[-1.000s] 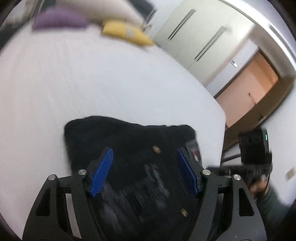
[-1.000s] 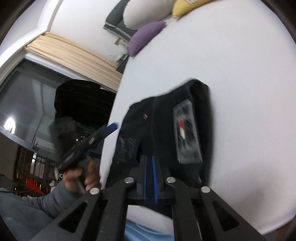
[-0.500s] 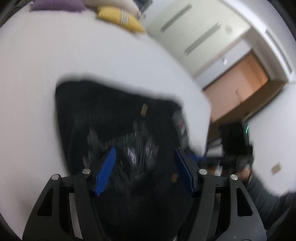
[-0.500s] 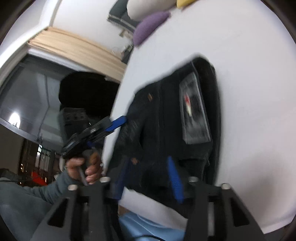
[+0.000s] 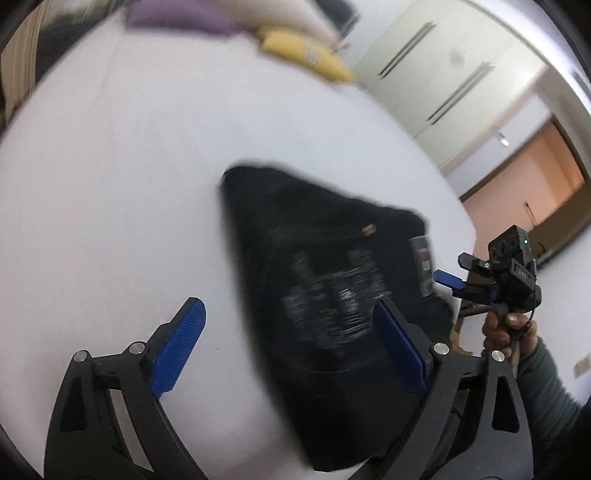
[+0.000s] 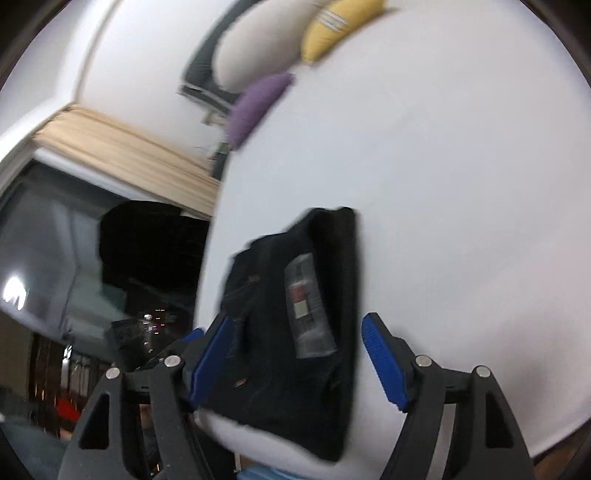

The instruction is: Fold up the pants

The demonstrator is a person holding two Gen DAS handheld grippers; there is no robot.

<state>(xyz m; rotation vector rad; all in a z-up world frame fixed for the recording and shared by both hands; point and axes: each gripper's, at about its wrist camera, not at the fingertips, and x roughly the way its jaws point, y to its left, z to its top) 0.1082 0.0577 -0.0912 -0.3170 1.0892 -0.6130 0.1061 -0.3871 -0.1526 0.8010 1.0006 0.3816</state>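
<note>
Left gripper [image 5: 288,347]: jaws spread wide, blue pads [image 5: 177,350] well apart, nothing held between them. One pad sits over bare sheet, the other over the edge of the garment; contact with the cloth cannot be confirmed owing to blur.

Right gripper [image 6: 295,362]: jaws likewise spread wide, holding nothing. Its blue pads [image 6: 384,363] straddle the near end of the garment without closing on it. In the left wrist view the same tool [image 5: 491,280] appears off the bed's right edge, gripped by the person's hand [image 5: 506,328].

Pants [image 5: 332,314]: black, folded into a compact block, lying flat on the white bed [image 5: 110,221] near its foot corner. A grey label [image 6: 306,314] faces up on the top layer. In the right wrist view the pants [image 6: 332,387] lie close to the bed edge.

Surroundings: a yellow pillow [image 6: 332,26], a purple pillow [image 6: 258,103] and a white pillow [image 6: 255,48] lie at the far end of the bed. Wardrobe doors [image 5: 443,74] and a doorway [image 5: 535,177] stand beyond.
</note>
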